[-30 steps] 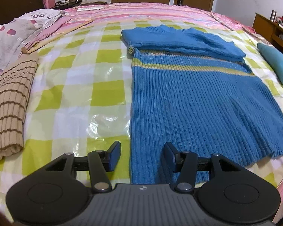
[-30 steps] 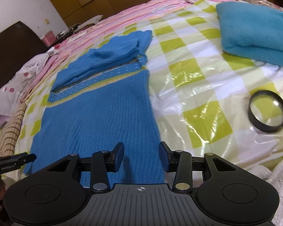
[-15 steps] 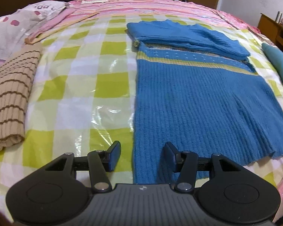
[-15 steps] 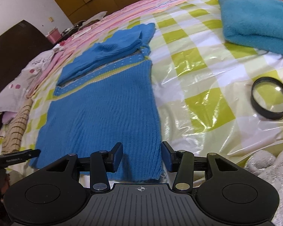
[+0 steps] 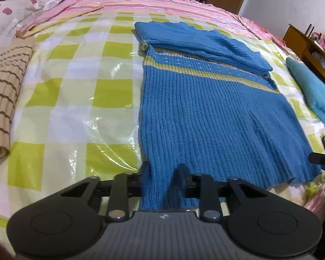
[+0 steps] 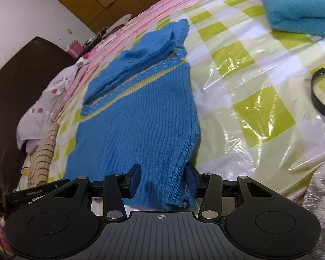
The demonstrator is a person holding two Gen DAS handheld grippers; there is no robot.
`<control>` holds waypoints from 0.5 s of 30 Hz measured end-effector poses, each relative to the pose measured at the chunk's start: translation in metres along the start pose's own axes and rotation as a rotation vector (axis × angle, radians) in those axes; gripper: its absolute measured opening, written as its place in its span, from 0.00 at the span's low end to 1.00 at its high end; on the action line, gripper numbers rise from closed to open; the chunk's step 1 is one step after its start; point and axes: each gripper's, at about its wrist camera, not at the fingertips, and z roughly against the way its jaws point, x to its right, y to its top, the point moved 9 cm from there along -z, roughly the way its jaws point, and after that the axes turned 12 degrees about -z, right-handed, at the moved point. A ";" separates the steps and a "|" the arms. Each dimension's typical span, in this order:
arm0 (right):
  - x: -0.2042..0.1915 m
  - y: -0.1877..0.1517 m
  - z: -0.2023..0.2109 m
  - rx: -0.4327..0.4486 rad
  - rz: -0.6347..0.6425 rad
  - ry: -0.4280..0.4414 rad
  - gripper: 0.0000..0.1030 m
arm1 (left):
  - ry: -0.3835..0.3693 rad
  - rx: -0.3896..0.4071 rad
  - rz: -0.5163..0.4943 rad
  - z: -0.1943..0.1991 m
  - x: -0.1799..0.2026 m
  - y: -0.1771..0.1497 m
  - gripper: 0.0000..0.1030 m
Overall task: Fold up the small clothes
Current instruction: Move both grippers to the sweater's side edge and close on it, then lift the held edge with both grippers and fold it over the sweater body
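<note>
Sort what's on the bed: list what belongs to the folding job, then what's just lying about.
In the job:
blue sweater
left gripper, closing on its hem
right gripper, closing, hem between its fingers

Lying about:
magnifying glass
teal towel
striped beige knit
pillow

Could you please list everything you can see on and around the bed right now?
sweater: one, blue with a yellow stripe, flat mid-bed, top part folded down.
sheet: one, green and white checked, under clear plastic.
striped cloth: one, beige and brown, folded at the bed's left edge.
teal cloth: one, folded, right of the sweater.
magnifying glass: one, black-rimmed, on the sheet at right.
pillow: one, grey with pink spots, far left.
left gripper: black, jaws closing on the sweater's near left hem.
right gripper: black, jaws closing, the near right hem corner between them, not yet pressed.
</note>
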 end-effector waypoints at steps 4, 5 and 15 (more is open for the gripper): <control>-0.001 0.003 -0.008 -0.003 -0.023 0.020 0.33 | -0.016 0.005 0.016 -0.001 0.000 0.001 0.18; -0.002 0.004 -0.009 -0.005 -0.032 0.026 0.31 | -0.025 0.007 0.025 -0.001 0.000 0.001 0.17; -0.003 0.015 -0.008 0.002 -0.167 0.134 0.12 | -0.121 0.077 0.135 0.006 -0.002 0.014 0.14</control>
